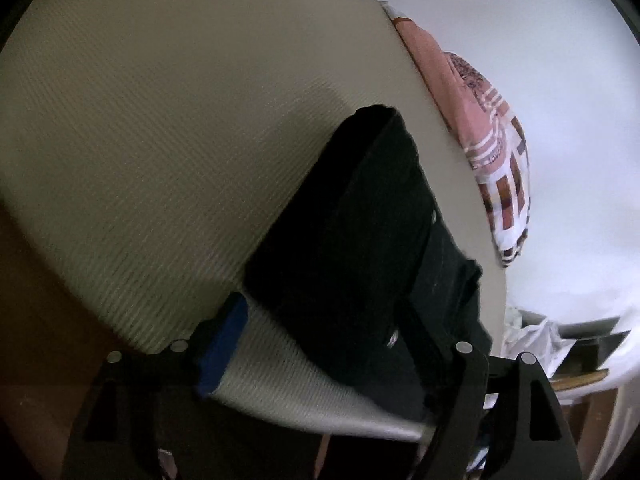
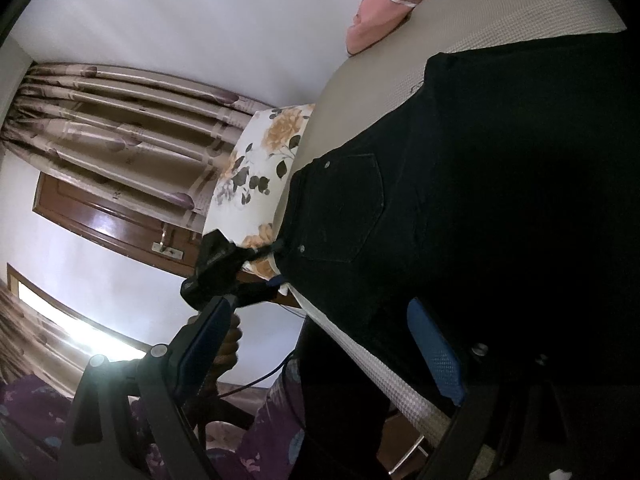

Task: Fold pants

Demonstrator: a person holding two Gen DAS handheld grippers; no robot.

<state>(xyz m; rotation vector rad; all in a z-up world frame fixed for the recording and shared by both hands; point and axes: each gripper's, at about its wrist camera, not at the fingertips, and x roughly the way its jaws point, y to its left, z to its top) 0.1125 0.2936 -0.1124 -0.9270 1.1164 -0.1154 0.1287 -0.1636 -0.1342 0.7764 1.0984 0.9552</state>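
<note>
The black pants [image 1: 352, 224] lie folded into a long band on the cream textured bed [image 1: 160, 120], near its front edge. My left gripper [image 1: 320, 344] is open, its blue-padded finger [image 1: 220, 344] left of the pants and its dark finger over their lower end, holding nothing. In the right wrist view the pants [image 2: 460, 200] show a back pocket [image 2: 344, 208] at the waist end, close to the bed's edge. My right gripper [image 2: 320, 344] is open, one blue finger [image 2: 204, 344] off the bed, the other [image 2: 436, 348] lying on the pants.
A pink patterned pillow [image 1: 492, 136] lies at the bed's far edge by the white wall. A floral pillow [image 2: 260, 160] sits at the bed's end near the curtains [image 2: 120, 120] and a brown door [image 2: 100, 216]. The other gripper [image 2: 216, 268] shows beyond the waist.
</note>
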